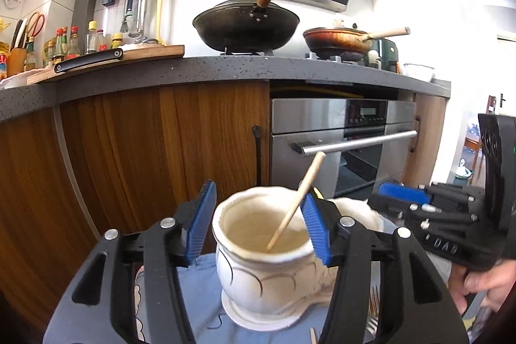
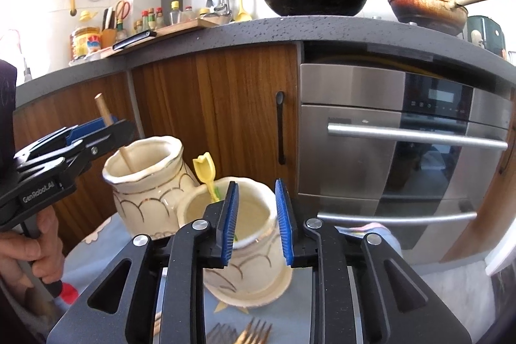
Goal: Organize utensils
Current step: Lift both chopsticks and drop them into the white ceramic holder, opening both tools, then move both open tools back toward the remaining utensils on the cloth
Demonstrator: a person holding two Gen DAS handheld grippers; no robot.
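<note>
From the left wrist camera, the left gripper stands with its blue pads spread to either side of the mouth of a white ceramic jar; neither pad presses on anything. A wooden chopstick stands in that jar, its lower end on the jar's floor and its long axis leaning up and away toward the right-hand pad, which it passes very close to or brushes; I cannot tell which. A second jar sits just beyond that pad, and further right the right gripper shows side-on with a hand on its grip. At the bottom edge, below the tool, fork tines lie on the blue cloth. From the right wrist camera, the right gripper has its pads somewhat parted, framing the mouth of the nearer jar without pinching it. A yellow tulip-topped utensil leans out of that jar up and to the left of the left-hand pad. The forks lie directly beneath the tool, tines pointing away, so this hand looks the nearer one for the next pick, reaching down and back.
</note>
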